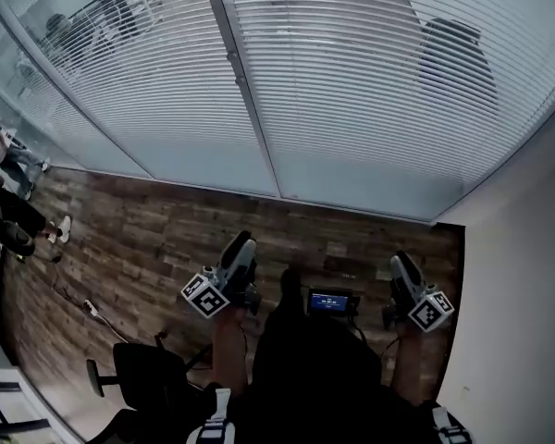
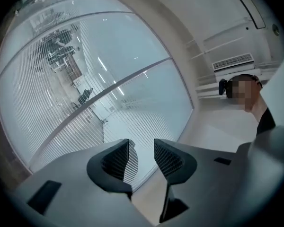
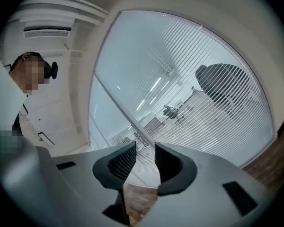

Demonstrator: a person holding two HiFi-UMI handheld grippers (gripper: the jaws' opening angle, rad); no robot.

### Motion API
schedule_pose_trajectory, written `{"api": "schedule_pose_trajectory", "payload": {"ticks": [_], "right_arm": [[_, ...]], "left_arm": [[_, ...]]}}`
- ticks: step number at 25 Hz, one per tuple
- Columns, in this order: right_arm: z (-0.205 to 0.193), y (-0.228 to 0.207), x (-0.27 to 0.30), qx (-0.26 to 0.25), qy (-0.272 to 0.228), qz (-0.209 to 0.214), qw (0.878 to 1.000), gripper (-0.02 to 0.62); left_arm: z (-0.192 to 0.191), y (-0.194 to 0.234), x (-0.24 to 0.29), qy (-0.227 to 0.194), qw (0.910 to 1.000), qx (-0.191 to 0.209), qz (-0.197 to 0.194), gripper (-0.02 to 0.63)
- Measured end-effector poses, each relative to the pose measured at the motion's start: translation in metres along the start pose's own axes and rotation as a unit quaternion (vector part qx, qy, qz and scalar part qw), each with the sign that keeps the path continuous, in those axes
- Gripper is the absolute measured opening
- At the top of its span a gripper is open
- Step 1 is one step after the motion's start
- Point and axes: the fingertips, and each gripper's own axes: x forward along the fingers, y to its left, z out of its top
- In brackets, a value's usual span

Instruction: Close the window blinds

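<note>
Window blinds (image 1: 351,72): lowered across the glass wall ahead, slats tilted see-through, well apart from both grippers.
Left gripper (image 2: 141,157): jaws apart, empty.
Right gripper (image 3: 145,162): jaws apart, empty.
Risk: no wand or cord in sight; pinching slats directly would likely bend them.

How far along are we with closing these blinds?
Done: the blinds hang down over both panes. In hand: nothing. The left tongs and right tongs both stand open and empty, well short of the glass. Left: tilting the slats shut, since shapes behind the glass show through them. I can make out no cord or wand.
</note>
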Motion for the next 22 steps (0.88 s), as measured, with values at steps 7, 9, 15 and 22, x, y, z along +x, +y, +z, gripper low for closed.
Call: {"api": "schedule_pose_trajectory", "payload": {"ticks": [7, 9, 15, 22], "right_arm": [[0.087, 0.045, 0.08, -0.026, -0.044, -0.036, 0.998, 0.114], [0.092, 0.045, 0.096, -0.028, -0.055, -0.036, 0.997, 0.114], [0.086, 0.032, 0.136, -0.033, -0.06, -0.057, 0.996, 0.114], [0.084, -0.003, 0.139, -0.008, -0.052, -0.101, 0.993, 0.112]], "left_arm": [[0.09, 0.033, 0.103, 0.001, 0.998, -0.042, -0.047, 0.163], [0.092, 0.047, 0.121, 0.008, 0.9969, -0.053, -0.057, 0.163], [0.082, 0.108, 0.148, 0.041, 0.9944, -0.085, -0.047, 0.163], [0.068, 0.145, 0.178, 0.053, 0.9919, -0.116, -0.005, 0.163]]}}
